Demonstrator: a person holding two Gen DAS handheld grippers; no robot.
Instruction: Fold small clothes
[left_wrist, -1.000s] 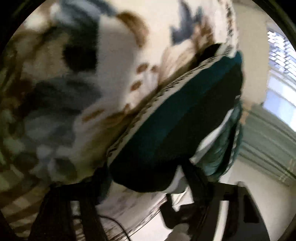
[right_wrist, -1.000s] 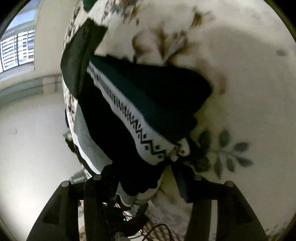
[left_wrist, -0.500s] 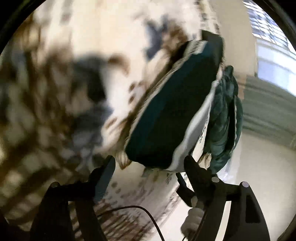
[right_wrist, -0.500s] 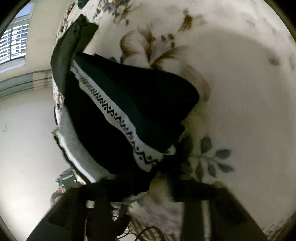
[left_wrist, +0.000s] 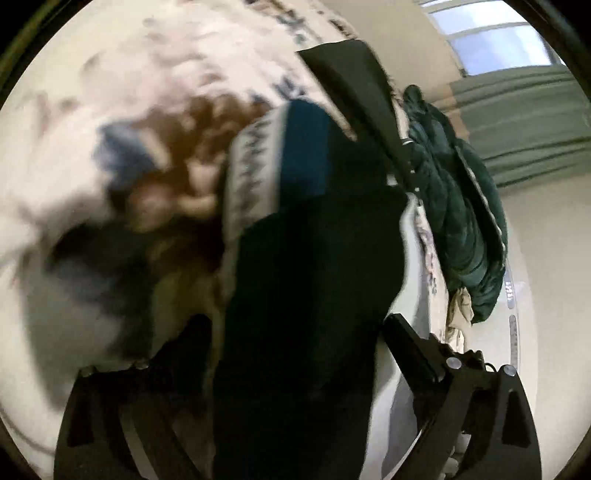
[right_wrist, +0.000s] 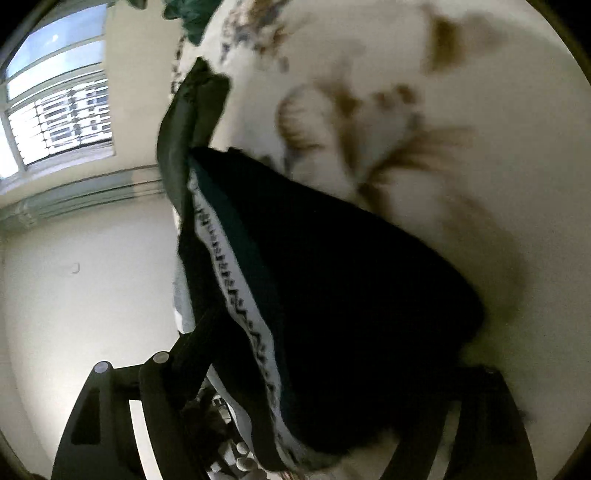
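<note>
A small dark teal garment (left_wrist: 306, 280) with a white zigzag-patterned band (left_wrist: 255, 173) lies on a floral bedspread (left_wrist: 147, 92). My left gripper (left_wrist: 295, 332) has its fingers (left_wrist: 410, 347) spread wide on either side of the garment, which fills the gap between them. In the right wrist view the same garment (right_wrist: 351, 280) and its patterned band (right_wrist: 236, 291) lie between the spread fingers (right_wrist: 195, 350) of my right gripper (right_wrist: 332, 369). The fingertips are partly hidden by cloth in both views. Both views are blurred.
A dark green quilted jacket (left_wrist: 458, 206) hangs over the bed's far edge. A second dark cloth (left_wrist: 362, 92) lies beyond the garment, also in the right wrist view (right_wrist: 188, 122). A window (right_wrist: 55, 110) and pale wall (right_wrist: 85, 295) lie past the bed edge.
Both grippers opened and moved in close over the garment, which now fills more of each view. A second ago both were shut on its edge; the garment has dropped onto the bedspread.
</note>
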